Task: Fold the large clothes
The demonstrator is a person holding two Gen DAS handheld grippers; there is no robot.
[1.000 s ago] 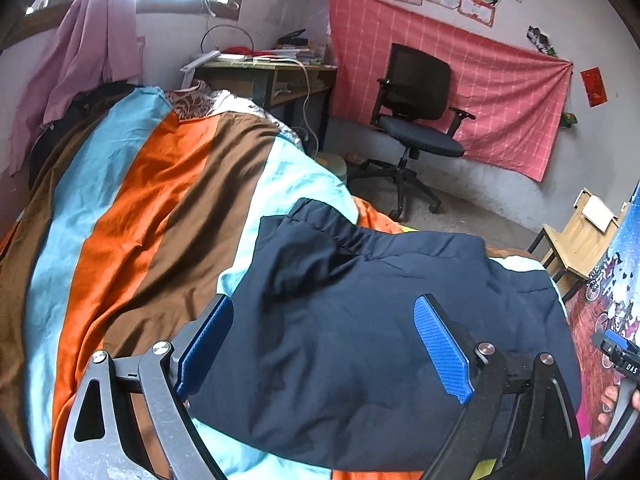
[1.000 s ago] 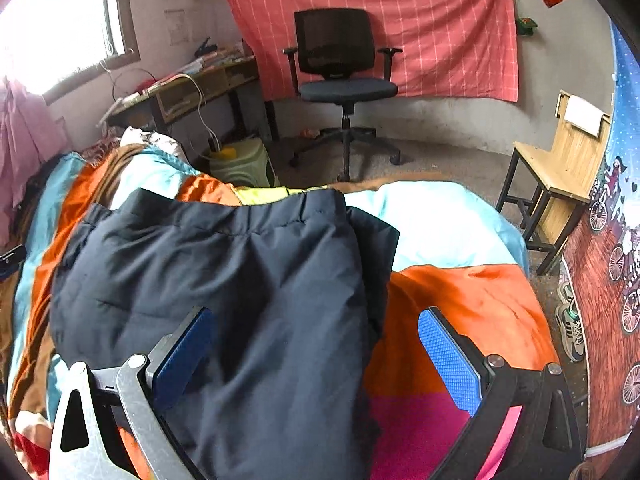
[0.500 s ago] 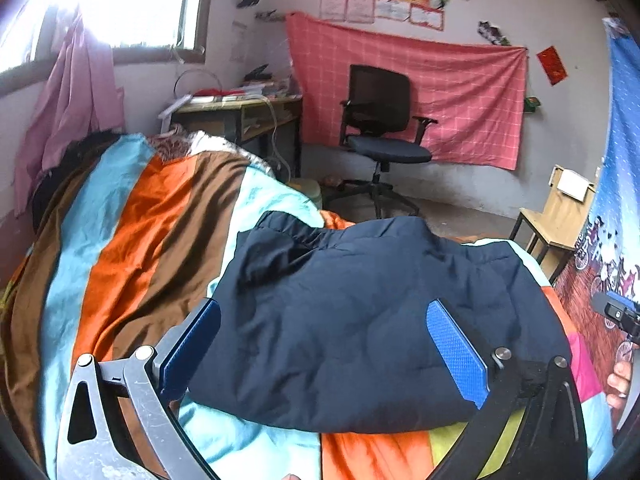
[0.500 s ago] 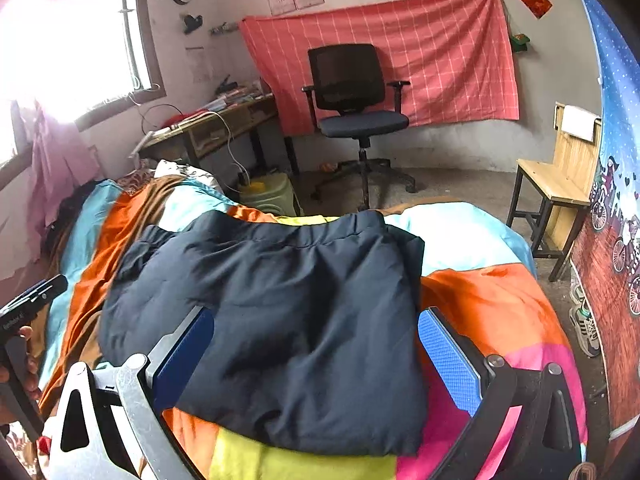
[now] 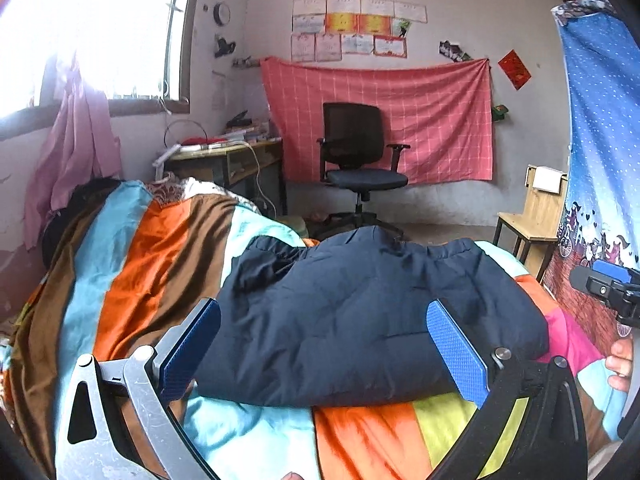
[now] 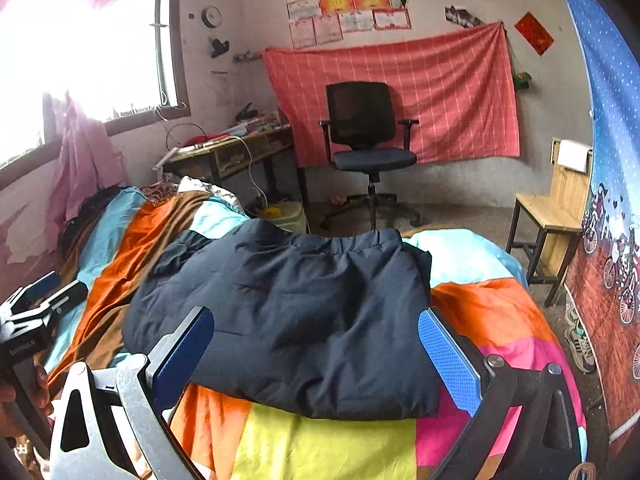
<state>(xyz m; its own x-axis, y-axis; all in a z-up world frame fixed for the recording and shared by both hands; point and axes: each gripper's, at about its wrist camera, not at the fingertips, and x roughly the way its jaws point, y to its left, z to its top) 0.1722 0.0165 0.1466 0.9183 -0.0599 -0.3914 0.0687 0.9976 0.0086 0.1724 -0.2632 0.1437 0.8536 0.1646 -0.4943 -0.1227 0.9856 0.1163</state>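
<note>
Blue-padded grippers (image 5: 322, 346) above folded garment (image 5: 372, 316)

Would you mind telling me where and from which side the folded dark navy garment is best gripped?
Probably by the thick near edge of the navy garment, coming in low from the near side. That rounded fold overhangs the striped bedspread toward the cameras, so one pad could slip under it. The elastic waistband lies on the far side. Both sets of jaws stand open and empty.
</note>
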